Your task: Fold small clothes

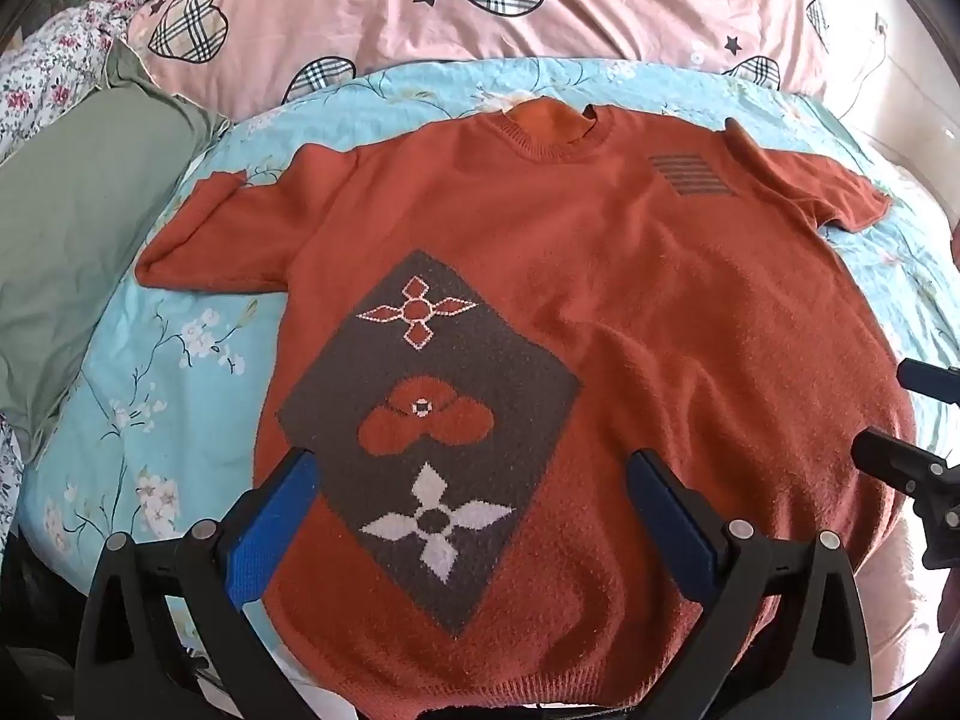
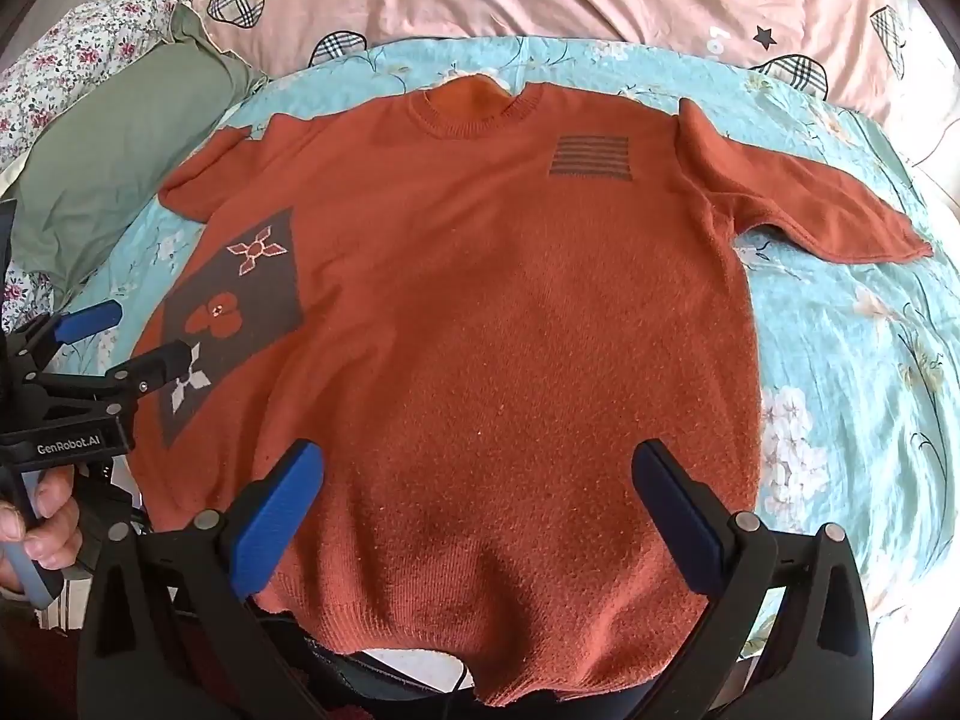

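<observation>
Right wrist view shows the orange sweater [image 2: 480,312] flat on the floral quilt [image 2: 840,360], unfolded, both the right gripper [image 2: 480,480] and left gripper [image 1: 474,486] spread wide above its hem, each probably needing a sleeve or side next.

Orange sweater [image 2: 480,312] flat on floral bedspread [image 2: 840,360], right gripper [image 2: 477,468] wide open above hem

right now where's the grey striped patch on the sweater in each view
Left wrist view: the grey striped patch sits upper right of centre, near the sweater's right-hand shoulder seam.
Right wrist view: the grey striped patch sits above centre, slightly right, just below the collar.
Shared landmark: the ribbed collar, up and to the left of the patch in both views.
</observation>
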Available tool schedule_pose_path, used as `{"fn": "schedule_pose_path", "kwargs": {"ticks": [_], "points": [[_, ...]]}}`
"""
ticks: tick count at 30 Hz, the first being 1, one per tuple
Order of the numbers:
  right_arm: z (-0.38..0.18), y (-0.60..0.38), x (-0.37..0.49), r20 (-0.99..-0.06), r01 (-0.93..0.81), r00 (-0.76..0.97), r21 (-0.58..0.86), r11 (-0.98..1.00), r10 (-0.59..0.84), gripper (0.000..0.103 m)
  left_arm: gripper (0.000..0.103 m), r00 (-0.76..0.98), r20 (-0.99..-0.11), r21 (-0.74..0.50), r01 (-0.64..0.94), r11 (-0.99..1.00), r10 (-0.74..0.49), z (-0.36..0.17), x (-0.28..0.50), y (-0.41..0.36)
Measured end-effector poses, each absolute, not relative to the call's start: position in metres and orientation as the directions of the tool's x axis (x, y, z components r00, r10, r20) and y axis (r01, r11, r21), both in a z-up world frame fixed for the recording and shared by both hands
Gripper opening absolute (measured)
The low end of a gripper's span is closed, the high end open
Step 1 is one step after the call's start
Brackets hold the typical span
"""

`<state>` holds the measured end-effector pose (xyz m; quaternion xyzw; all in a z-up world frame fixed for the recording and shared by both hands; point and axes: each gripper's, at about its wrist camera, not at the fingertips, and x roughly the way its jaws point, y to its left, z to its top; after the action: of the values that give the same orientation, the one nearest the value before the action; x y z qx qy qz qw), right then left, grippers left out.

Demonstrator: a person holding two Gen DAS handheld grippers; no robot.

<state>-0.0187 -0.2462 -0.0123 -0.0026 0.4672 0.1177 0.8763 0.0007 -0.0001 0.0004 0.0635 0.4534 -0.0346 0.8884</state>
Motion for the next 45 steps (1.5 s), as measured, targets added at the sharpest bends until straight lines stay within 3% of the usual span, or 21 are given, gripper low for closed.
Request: {"fn": "schedule_pose_path", "kwargs": {"ticks": [45], "points": [[-0.018,-0.258,-0.007,-0.786,-0.185,0.580,0.129,0.974,0.215,0.103,0.102,0.568,-0.823,0.096,0.126,0.987,0.007,-0.015,0.016,-0.013]]}}
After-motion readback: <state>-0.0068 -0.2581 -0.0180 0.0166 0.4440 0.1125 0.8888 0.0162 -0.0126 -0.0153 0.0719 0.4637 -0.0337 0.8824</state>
